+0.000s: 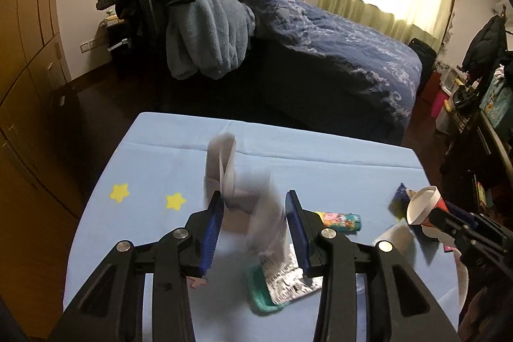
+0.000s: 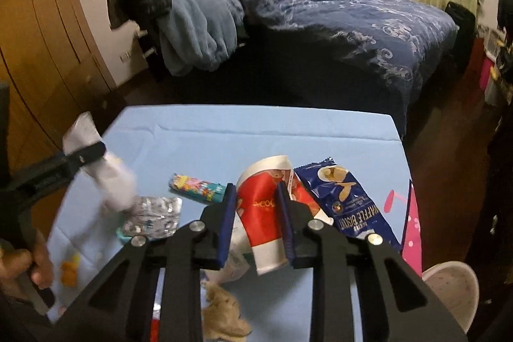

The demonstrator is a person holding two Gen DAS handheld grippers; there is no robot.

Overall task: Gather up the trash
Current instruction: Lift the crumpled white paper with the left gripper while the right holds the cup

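The dark blue snack wrapper (image 2: 348, 204) said "WAFFLE BISCUIT" in white letters. Other print was too blurry to read.

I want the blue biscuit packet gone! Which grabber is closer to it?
Right. The right gripper, squeezing the red paper cup, is just beside the biscuit packet. The left gripper holds crumpled white paper farther away.

Right gripper (image 2: 256, 213) with its blue pads pressed on a squashed red-and-white paper cup (image 2: 264, 213), held above a light blue table (image 2: 256, 130). A dark blue biscuit wrapper (image 2: 348, 204) lies just right of the cup; a colourful small tube (image 2: 197, 188) and a silver foil pack (image 2: 154, 213) lie to the left. At far left, the left gripper (image 2: 86, 154) grips blurred white paper (image 2: 109, 178) (a hand (image 2: 35, 265) shows below it). A bed (image 2: 336, 21) stands beyond.
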